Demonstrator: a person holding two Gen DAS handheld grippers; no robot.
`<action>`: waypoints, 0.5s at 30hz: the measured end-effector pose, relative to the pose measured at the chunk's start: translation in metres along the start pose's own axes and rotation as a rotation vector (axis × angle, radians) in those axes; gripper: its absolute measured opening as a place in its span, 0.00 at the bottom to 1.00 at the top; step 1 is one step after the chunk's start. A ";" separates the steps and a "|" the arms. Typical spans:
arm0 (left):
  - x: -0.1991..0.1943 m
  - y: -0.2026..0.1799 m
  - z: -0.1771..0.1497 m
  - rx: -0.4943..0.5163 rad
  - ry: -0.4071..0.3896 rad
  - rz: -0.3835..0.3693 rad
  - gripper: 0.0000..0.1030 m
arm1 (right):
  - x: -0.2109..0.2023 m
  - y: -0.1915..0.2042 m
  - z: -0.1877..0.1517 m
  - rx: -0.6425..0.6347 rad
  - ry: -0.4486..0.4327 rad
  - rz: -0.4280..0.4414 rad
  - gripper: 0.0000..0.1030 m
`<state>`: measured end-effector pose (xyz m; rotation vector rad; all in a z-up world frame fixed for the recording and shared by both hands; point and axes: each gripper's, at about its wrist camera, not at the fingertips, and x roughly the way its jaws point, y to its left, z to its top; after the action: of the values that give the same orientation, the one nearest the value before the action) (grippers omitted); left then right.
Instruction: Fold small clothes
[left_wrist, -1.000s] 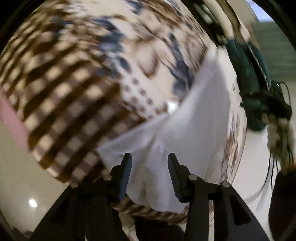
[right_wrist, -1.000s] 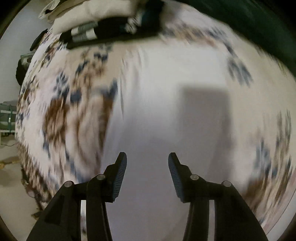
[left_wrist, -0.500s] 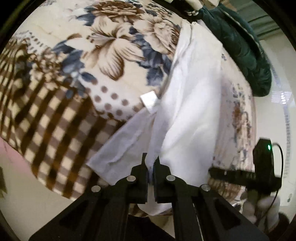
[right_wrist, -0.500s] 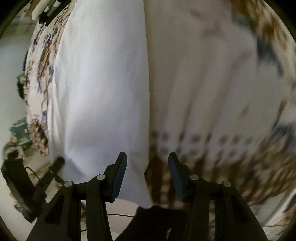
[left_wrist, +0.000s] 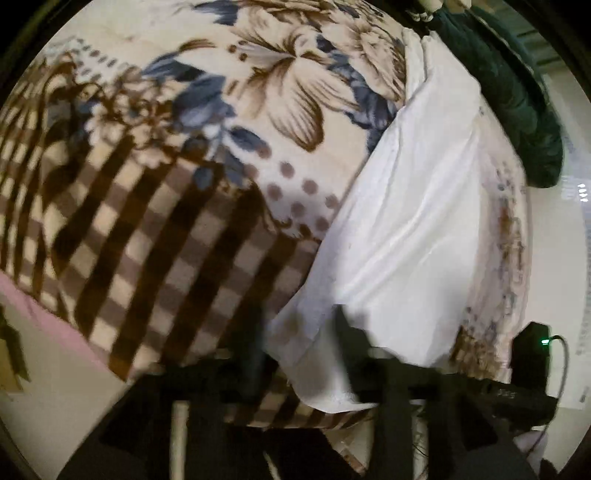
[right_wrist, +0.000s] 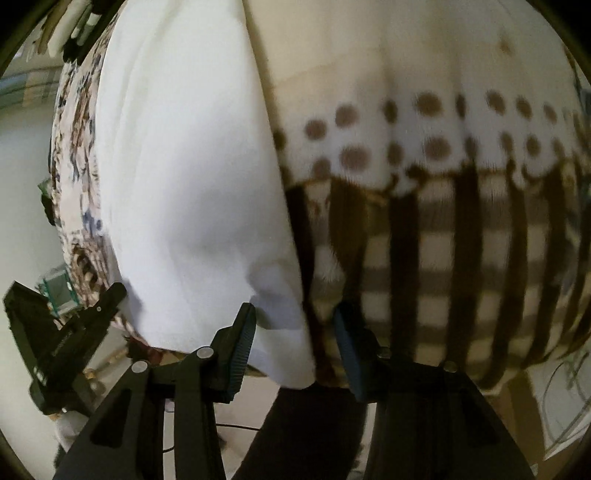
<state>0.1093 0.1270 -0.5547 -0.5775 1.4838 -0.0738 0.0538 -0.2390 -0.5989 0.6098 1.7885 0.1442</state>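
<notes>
A white garment (left_wrist: 406, 229) lies folded into a long strip on a floral and checked blanket (left_wrist: 166, 221). My left gripper (left_wrist: 299, 332) is blurred and its jaws are opening. The garment's near corner lies loose between them, with no pad pressing on it. In the right wrist view the same garment (right_wrist: 184, 166) runs away from me. My right gripper (right_wrist: 293, 332) straddles the garment's near right corner. Its jaws are closing slightly, and both pads stand off the cloth. One of the left gripper's fingers (right_wrist: 107, 302) shows at the garment's left edge.
A dark green garment (left_wrist: 517, 92) is heaped at the far right of the bed. The blanket (right_wrist: 443, 258) hangs over the near edge, with pale floor below. A pink strip (left_wrist: 37, 306) shows at the left. The right tool's black housing (left_wrist: 528, 354) sits beside the garment's corner.
My left gripper was shut on the garment's near edge half a second ago and has let go. The spread side flap is now folded in. My right gripper swept from mid-garment to its near corner.
</notes>
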 end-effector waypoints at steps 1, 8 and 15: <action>0.004 0.001 0.001 -0.002 0.014 -0.002 0.58 | 0.002 0.000 -0.003 0.006 0.004 0.004 0.45; 0.016 -0.020 -0.011 0.125 0.016 0.017 0.03 | 0.013 0.016 -0.024 0.058 -0.049 0.013 0.05; 0.017 -0.013 -0.005 0.097 0.116 -0.020 0.15 | 0.013 0.023 -0.028 0.056 -0.040 -0.057 0.05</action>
<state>0.1100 0.1073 -0.5643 -0.5164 1.5776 -0.1969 0.0333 -0.2069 -0.5925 0.5966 1.7742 0.0431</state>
